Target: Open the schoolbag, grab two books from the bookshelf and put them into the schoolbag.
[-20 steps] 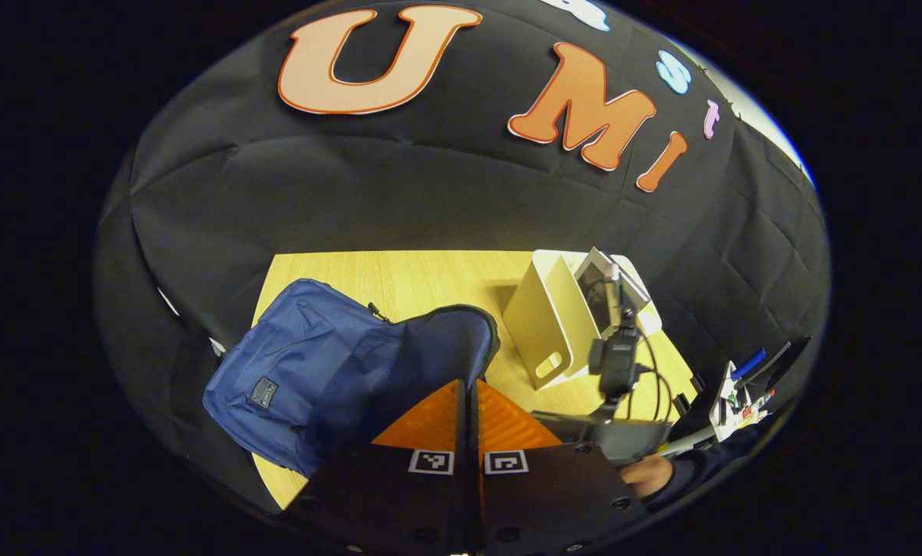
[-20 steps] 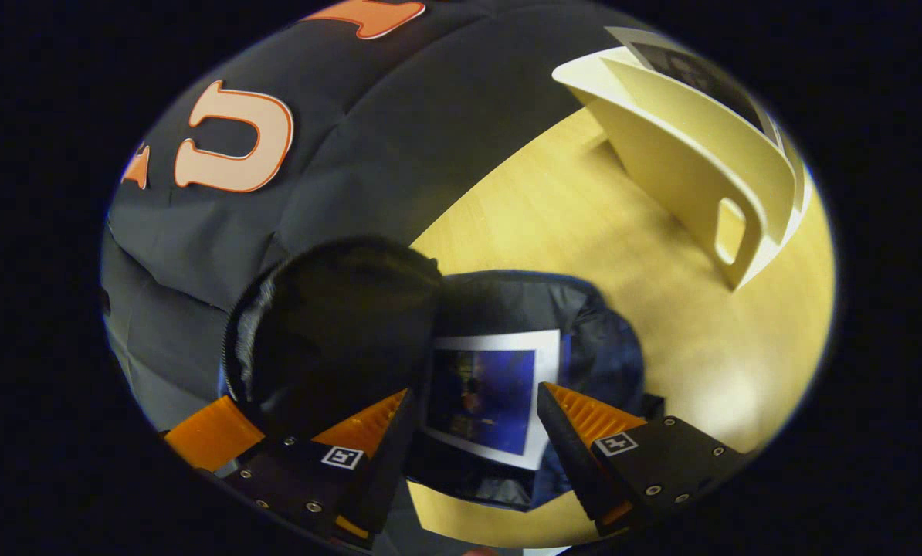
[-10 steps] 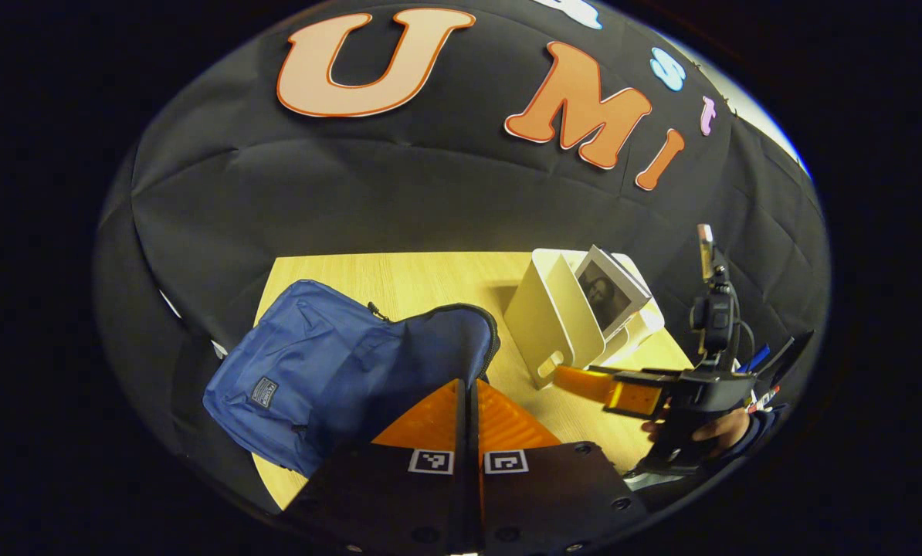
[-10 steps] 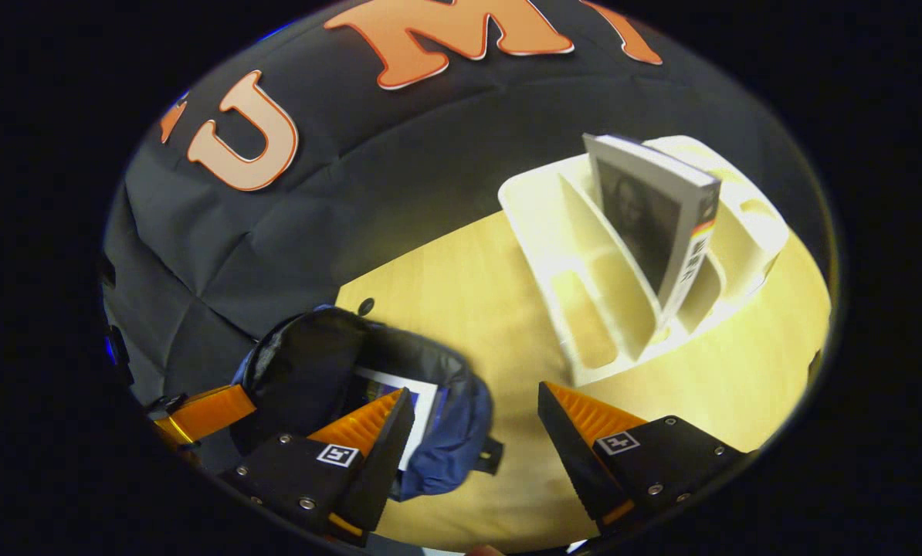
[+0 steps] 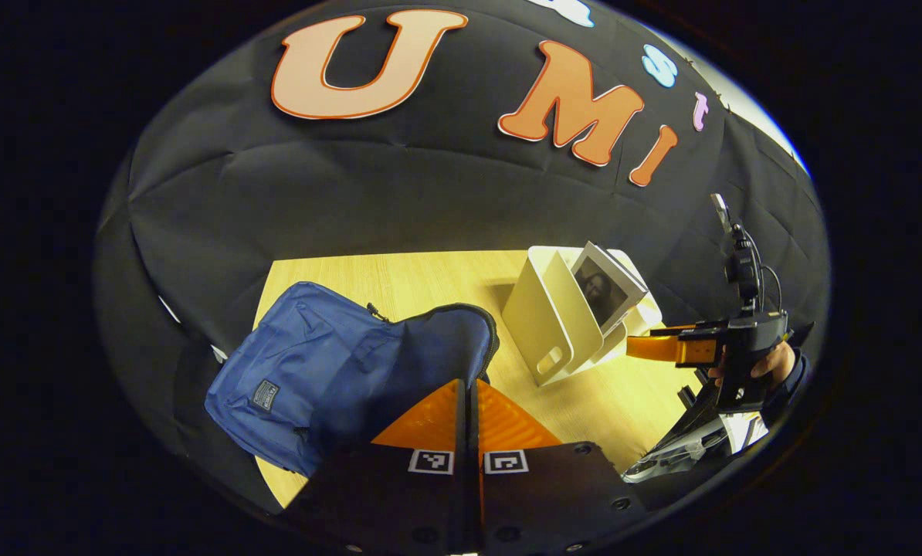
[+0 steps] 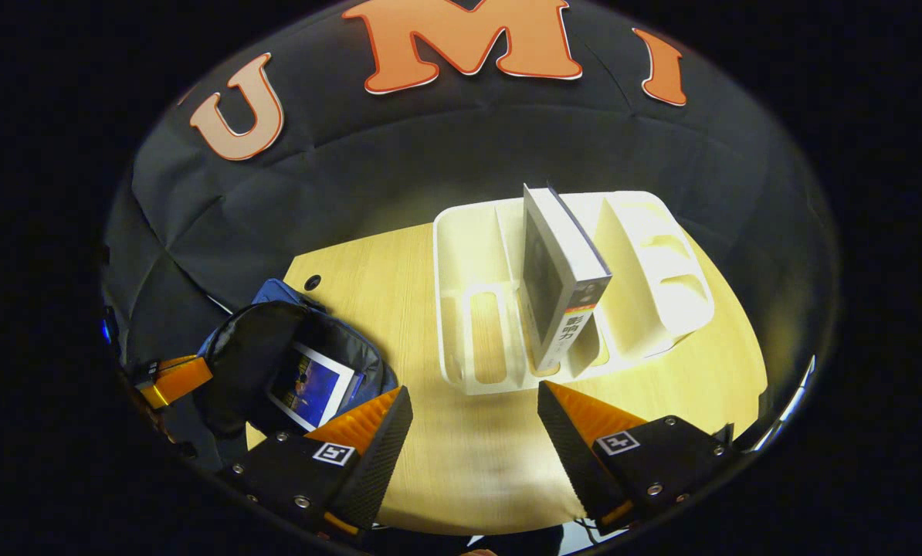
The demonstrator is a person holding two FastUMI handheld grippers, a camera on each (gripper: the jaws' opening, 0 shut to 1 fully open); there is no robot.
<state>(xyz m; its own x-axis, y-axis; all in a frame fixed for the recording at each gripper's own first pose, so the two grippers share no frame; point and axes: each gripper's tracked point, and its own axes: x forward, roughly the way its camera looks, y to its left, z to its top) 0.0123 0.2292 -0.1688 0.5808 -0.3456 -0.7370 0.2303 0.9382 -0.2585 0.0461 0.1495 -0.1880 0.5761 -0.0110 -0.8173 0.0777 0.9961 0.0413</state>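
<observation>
Right gripper view: my right gripper [image 6: 472,417] gapes wide near the bookshelf [image 6: 461,309] holding one upright book [image 6: 557,286]; another book [image 6: 312,386] lies inside the schoolbag [image 5: 314,371], left. My left gripper [image 5: 467,409] is pinched together, whether on the schoolbag I cannot tell.

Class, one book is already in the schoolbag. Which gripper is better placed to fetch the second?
Right gripper: open, empty, facing the book in the bookshelf. Left gripper is shut at the schoolbag.

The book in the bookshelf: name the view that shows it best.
The right gripper view. There the book stands upright in the bookshelf, spine and cover facing the camera. The left gripper view shows it small, leaning, partly behind a divider.
</observation>
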